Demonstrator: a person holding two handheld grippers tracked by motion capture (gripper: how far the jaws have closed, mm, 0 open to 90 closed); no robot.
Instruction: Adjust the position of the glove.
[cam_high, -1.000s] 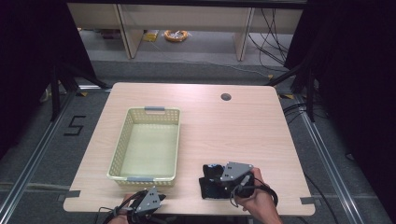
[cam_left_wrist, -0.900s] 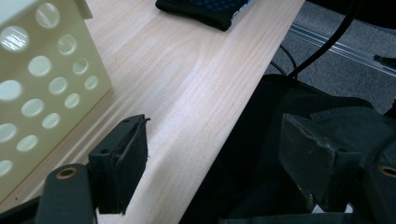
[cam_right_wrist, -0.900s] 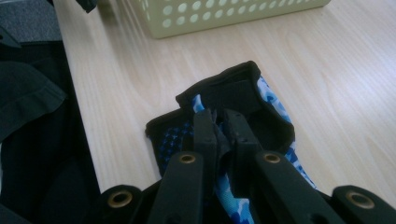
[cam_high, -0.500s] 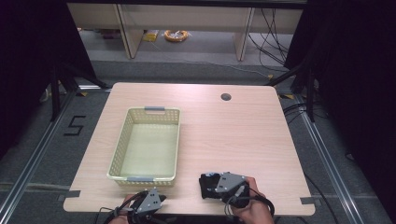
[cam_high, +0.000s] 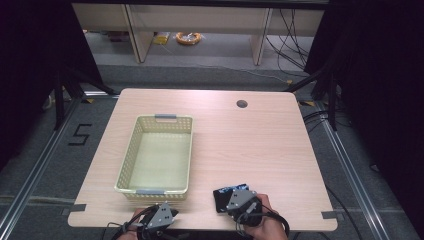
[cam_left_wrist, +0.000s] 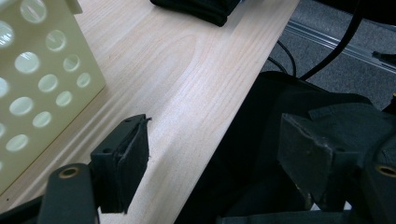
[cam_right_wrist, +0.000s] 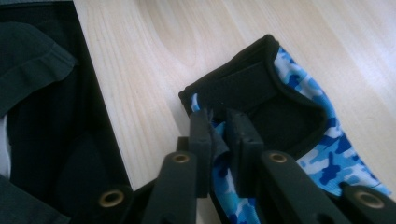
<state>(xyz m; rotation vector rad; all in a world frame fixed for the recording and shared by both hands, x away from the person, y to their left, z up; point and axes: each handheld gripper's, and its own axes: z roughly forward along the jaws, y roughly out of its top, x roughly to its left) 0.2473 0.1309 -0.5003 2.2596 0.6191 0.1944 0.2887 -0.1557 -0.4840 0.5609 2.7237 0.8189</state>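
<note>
- The right gripper (cam_right_wrist: 219, 122) sits low in its own view with its jaws nearly together around a fold of the camouflage cloth (cam_right_wrist: 299, 126), a black and blue piece lying on the table (cam_high: 250, 150). The jaws have just been opening a little; a strip of the fabric's edge remains between them, but whether the pads press on it cannot be told.
- In the high view that cloth (cam_high: 226, 196) lies at the bottom centre of the frame, close to the table's near edge, just to the right of the basket (cam_high: 131, 155).
- Likely trouble: with so thin a pinch (only the hem, it seems), the fabric could slip free on lifting, or unfold and drag across the wood.
- So near the edge, a loosened cloth might slide off toward the person's lap.
- The left gripper (cam_left_wrist: 215, 154) stands wide apart and empty at the bottom of its view, over the table edge beside the basket's perforated wall.
- The basket's near rim rises between cloth and basket floor, so a low carry could snag there.
</note>
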